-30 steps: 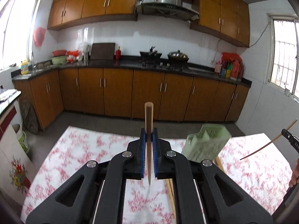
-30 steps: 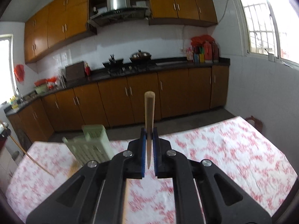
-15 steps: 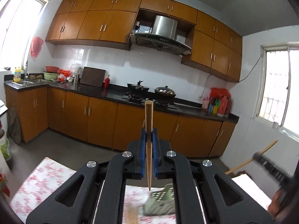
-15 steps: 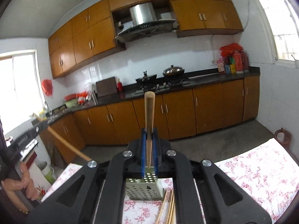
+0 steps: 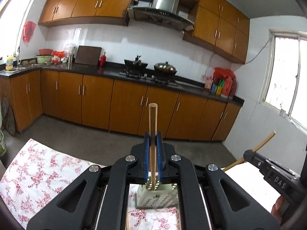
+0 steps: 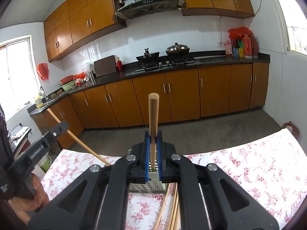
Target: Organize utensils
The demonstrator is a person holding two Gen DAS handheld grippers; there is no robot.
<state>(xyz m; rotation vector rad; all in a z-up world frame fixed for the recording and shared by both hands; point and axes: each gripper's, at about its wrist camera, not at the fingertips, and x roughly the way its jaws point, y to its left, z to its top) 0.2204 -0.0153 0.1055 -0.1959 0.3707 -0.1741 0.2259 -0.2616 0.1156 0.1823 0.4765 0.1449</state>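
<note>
Each hand-held gripper, left (image 5: 153, 143) and right (image 6: 153, 143), pinches one chopstick (image 5: 153, 134) upright. Both have swung in from the sides and now hover over the pale perforated holder (image 6: 146, 186) on the floral desk (image 6: 249, 164), ready for insertion.

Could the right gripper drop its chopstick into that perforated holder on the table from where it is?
Probably yes: the right gripper is shut on its chopstick, the holder sits just ahead below it, and nothing stands between them.
</note>
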